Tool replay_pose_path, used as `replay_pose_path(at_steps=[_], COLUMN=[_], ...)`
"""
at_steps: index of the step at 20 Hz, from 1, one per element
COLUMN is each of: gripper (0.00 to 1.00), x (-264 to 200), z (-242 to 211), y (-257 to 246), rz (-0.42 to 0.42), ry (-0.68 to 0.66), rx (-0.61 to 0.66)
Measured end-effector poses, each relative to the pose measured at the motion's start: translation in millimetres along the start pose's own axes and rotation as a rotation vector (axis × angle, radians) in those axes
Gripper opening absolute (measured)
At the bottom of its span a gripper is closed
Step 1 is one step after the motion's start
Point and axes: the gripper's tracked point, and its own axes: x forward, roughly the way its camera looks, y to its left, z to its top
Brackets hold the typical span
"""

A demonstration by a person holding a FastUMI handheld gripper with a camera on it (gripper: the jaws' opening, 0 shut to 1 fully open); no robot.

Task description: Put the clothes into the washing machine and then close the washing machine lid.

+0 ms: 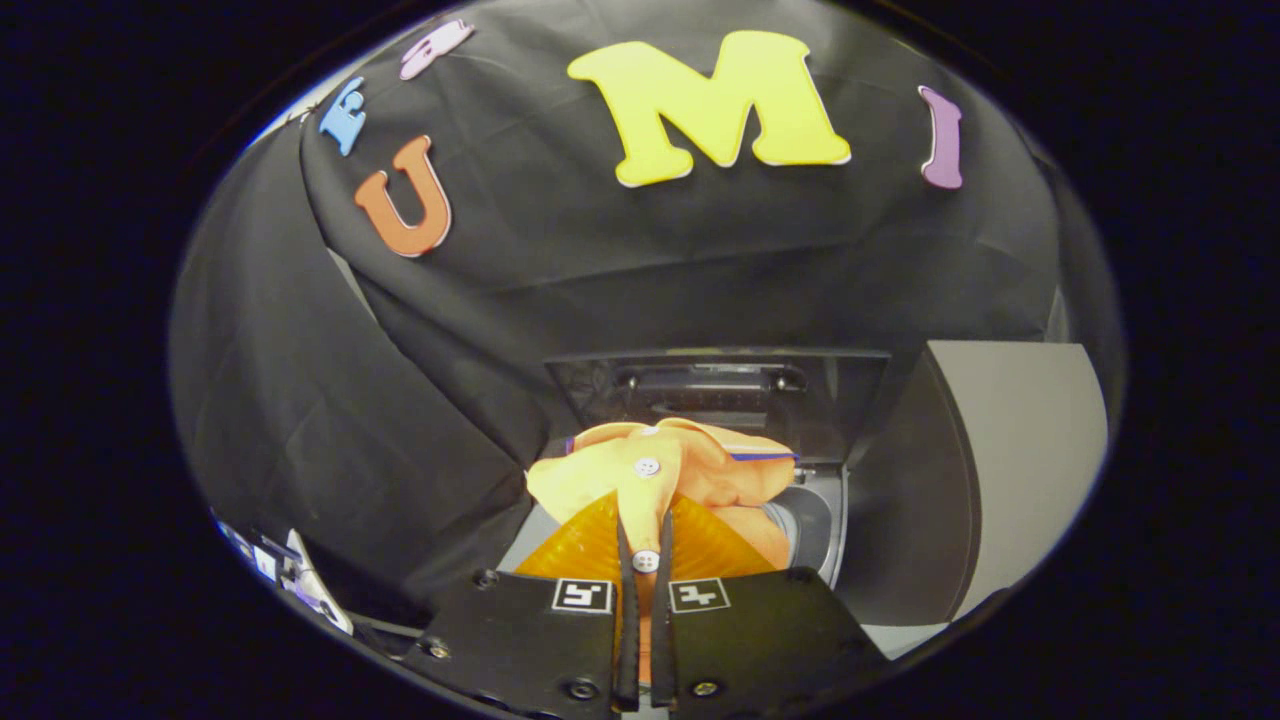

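between the tool's (641,560) nearly closed fingers hangs the orange shirt (660,475), pinched along its button strip; the washing machine's (815,520) open drum lies just beyond and below, lid (720,395) raised behind.

The scene is enclosed by a wall of black cloth (620,250), which is draped in loose folds and creased where two panels overlap on the left. A paler strip of light is seen at the upper left, where the cloth ends. To the right, a flat grey panel (1020,450) is stood upright beside the cloth, and its face is evenly lit while its left edge is kept in shadow. Low on the left, a small cluster of white and blue items (290,575) is glimpsed, too blurred to be identified.
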Motion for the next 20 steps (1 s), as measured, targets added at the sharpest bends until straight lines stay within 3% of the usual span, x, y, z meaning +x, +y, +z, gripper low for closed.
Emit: replay_pose_path(at_steps=[13, 20], gripper=[0.08, 0.08], x=[113, 138], z=[-41, -57], y=[-37, -45], rz=[-0.066, -0.097], ry=[0.192, 0.303], rx=[0.008, -0.02])
